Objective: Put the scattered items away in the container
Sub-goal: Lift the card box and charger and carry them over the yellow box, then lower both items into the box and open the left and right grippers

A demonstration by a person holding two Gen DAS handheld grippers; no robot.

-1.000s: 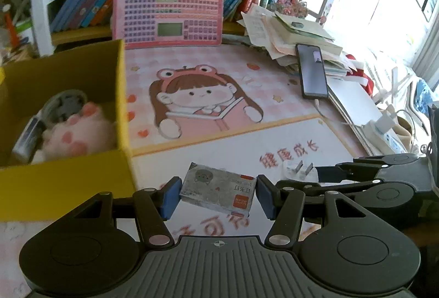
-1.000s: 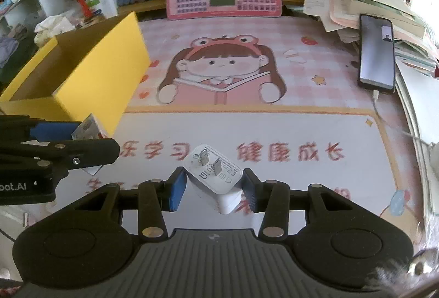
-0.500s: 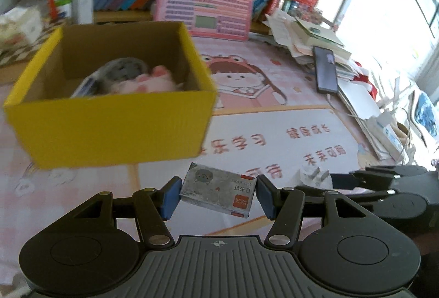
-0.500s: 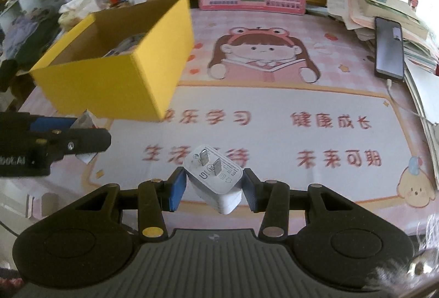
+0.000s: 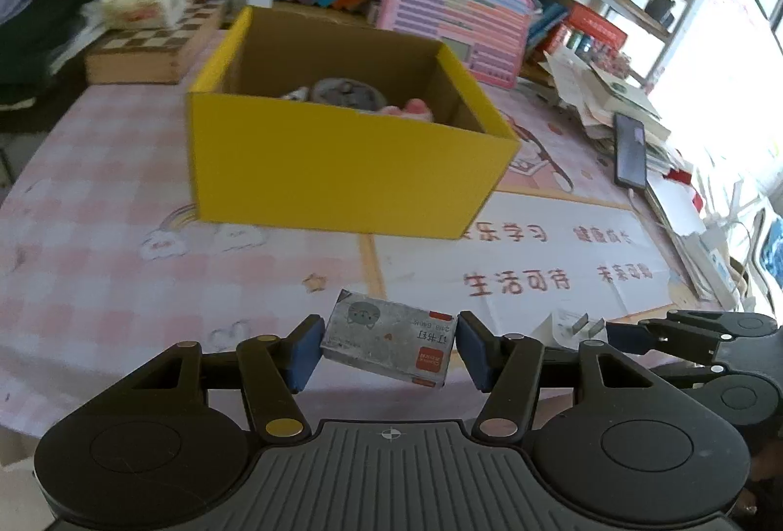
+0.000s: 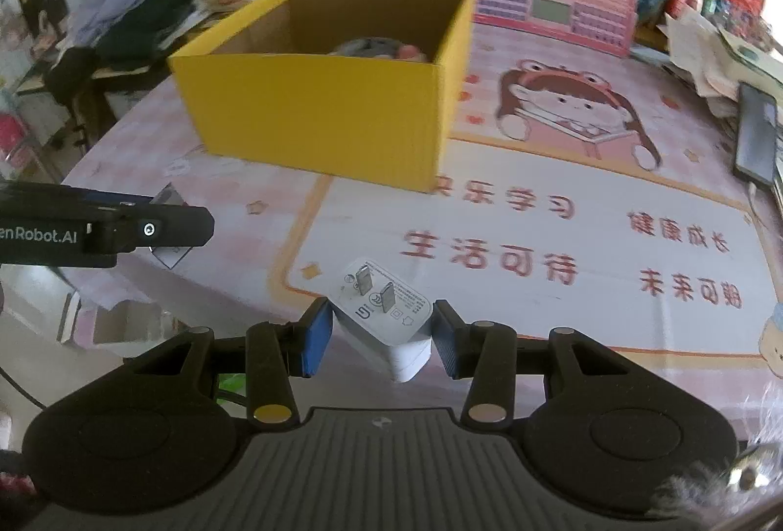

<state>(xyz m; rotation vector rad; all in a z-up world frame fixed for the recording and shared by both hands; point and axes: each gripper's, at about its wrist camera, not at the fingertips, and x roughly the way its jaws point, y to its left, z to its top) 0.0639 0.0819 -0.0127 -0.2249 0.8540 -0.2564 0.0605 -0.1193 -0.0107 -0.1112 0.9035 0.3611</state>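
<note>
We're carrying both loads: left claw (image 5: 389, 347) pinching the staple box (image 5: 389, 342), right claw (image 6: 383, 333) pinching the charger (image 6: 386, 311). Next, over the yellow box (image 5: 342, 159) and release.

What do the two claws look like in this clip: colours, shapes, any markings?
Both are matte black with a ribbed grey base, two round housings and linkage arms pinned by brass-and-silver rivets. Each finger ends in a blue pad. The left claw has a small crosshair mark on its base, as does the right claw. Seen side-on from the right wrist, the left one carries white lettering ending "enRobot.AI". No sleeves or cables are clearly visible.
</note>
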